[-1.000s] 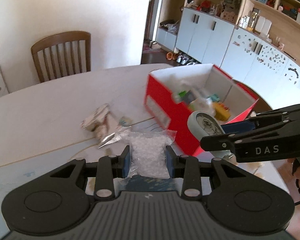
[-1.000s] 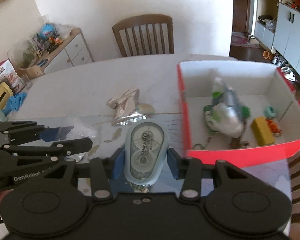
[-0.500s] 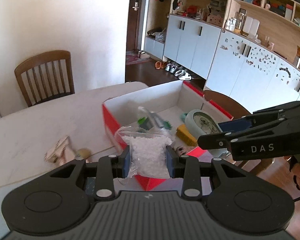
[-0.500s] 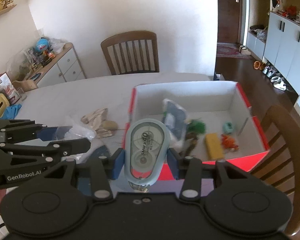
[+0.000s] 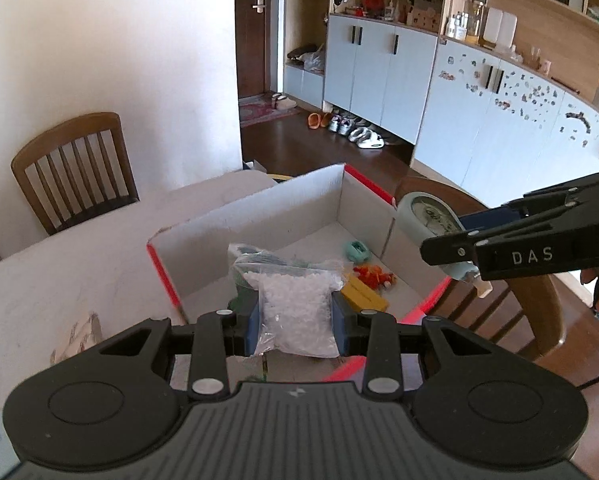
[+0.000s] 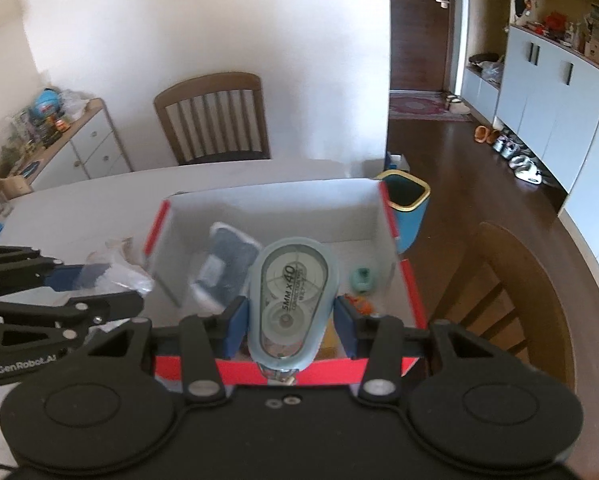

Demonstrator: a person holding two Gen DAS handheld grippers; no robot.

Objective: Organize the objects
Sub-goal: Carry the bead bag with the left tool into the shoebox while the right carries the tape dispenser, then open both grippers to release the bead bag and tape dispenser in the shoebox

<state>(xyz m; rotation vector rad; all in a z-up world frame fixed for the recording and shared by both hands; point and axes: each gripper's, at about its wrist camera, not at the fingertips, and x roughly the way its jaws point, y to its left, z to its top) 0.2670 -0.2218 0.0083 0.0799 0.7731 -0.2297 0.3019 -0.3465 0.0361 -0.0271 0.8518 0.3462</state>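
Note:
My left gripper (image 5: 295, 320) is shut on a clear bag of white beads (image 5: 297, 306), held above the near-left part of a red box with white inside (image 5: 259, 204). My right gripper (image 6: 289, 320) is shut on a pale blue correction tape dispenser (image 6: 293, 296), hovering over the box's (image 6: 275, 196) near red rim. In the left wrist view the right gripper (image 5: 451, 254) enters from the right with the dispenser (image 5: 427, 216) above the box's right wall. The left gripper (image 6: 99, 292) shows at the left edge of the right wrist view.
Inside the box lie a yellow block (image 5: 365, 294), a teal item (image 5: 357, 250), orange bits (image 5: 373, 274) and a dark packet (image 6: 227, 264). Crumpled wrappers (image 5: 77, 332) lie on the white table. Wooden chairs (image 6: 215, 120) (image 6: 499, 292) and a blue bin (image 6: 409, 204) stand around.
Both grippers, still holding their things, have swung rightwards across the table from beside the box to above it. The wrappers have slid off to the left of both views.

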